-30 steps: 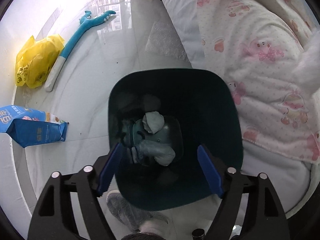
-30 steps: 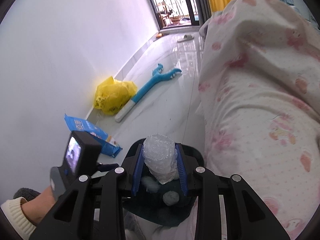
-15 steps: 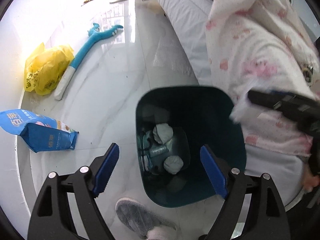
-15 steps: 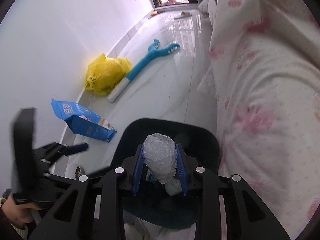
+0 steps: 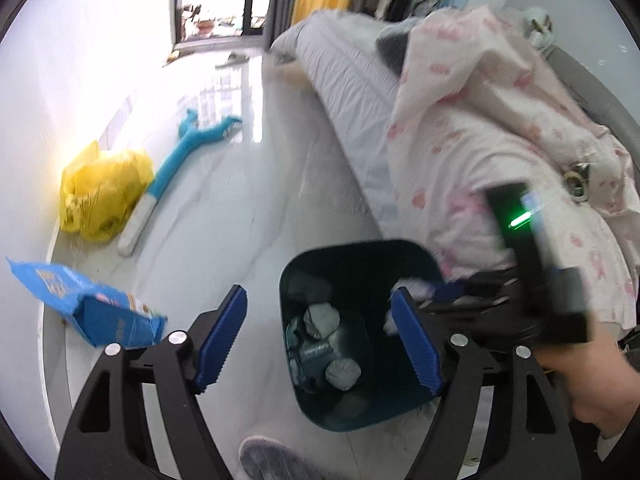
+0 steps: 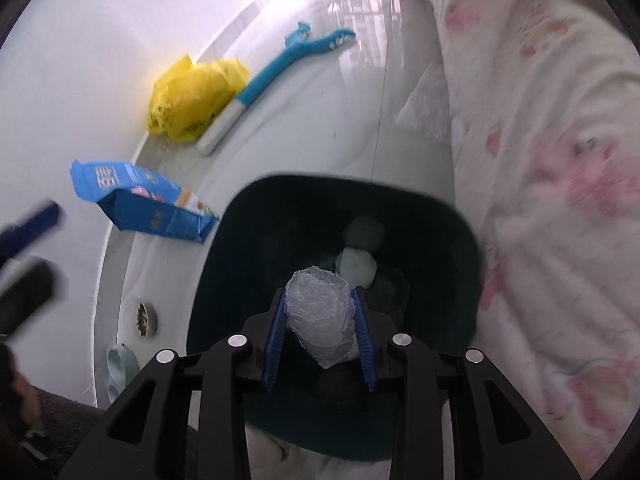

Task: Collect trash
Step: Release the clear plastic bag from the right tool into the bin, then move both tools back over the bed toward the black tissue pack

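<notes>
A dark teal bin (image 5: 362, 245) stands on the pale floor beside the bed, with several grey crumpled wads (image 5: 322, 320) at its bottom. My left gripper (image 5: 318, 296) hovers above the bin's left side. Its jaws are closing and nothing is between them. My right gripper (image 6: 318, 294) is shut on a crumpled clear plastic wad (image 6: 320, 312) and hangs over the bin's mouth (image 6: 340, 181). In the left wrist view the right gripper (image 5: 520, 292) enters blurred from the right, over the bin's far right rim.
A blue snack bag (image 6: 148, 204) lies left of the bin. Farther off are a yellow plastic bag (image 6: 192, 96) and a blue long-handled tool (image 6: 280, 64). The bed with a pink-patterned quilt (image 6: 540, 160) borders the right. A grey slipper (image 5: 272, 456) sits near the bin.
The left gripper has risen and drawn back from the bin, tilting up toward the room. The right gripper has come down over the bin's mouth with the plastic wad still in it.
</notes>
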{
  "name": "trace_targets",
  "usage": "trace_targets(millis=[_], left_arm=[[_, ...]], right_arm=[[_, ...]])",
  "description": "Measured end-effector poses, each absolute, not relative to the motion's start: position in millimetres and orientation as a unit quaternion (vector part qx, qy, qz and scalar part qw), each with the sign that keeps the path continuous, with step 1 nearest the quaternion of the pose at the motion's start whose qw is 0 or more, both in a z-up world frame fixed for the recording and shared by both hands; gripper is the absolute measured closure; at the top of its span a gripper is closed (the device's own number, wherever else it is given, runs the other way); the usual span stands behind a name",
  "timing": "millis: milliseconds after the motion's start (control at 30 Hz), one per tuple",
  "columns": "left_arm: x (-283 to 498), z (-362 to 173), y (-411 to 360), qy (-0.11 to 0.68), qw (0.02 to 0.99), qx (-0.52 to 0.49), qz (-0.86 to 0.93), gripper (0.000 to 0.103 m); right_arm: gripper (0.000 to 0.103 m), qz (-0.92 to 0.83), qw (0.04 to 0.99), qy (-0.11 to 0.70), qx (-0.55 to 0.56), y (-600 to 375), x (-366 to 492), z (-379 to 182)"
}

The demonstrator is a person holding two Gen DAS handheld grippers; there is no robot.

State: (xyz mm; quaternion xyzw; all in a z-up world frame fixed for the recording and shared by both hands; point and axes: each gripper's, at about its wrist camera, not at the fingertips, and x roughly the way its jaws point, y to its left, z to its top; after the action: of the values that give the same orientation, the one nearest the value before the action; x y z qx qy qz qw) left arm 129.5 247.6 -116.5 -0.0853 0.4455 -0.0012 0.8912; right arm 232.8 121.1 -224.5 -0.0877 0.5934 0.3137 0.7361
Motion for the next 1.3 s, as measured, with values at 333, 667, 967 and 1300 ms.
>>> trace_targets(millis=[333, 667, 967, 1300], left_arm=[[120, -64, 254, 0.37, 0.926, -0.08, -0.002, 0.03], [116, -18, 243, 0.307, 0.948, -0.08, -0.014, 0.03], [129, 10, 214, 0.271, 0.958, -0.09, -0.03, 0.03], [157, 9, 169, 0.278, 0.953, -0.096, -0.072, 0.027]], right_arm=[[0.046, 0.306, 0.722, 0.608, -0.129, 126, 224, -247], [0.037, 0.341, 0.753, 0.548, -0.125, 114, 216, -197], [0.035, 0.356, 0.811, 0.447, -0.125, 80, 216, -133], [0.028, 0.301, 0.868, 0.379, -0.108, -2, 241, -85]])
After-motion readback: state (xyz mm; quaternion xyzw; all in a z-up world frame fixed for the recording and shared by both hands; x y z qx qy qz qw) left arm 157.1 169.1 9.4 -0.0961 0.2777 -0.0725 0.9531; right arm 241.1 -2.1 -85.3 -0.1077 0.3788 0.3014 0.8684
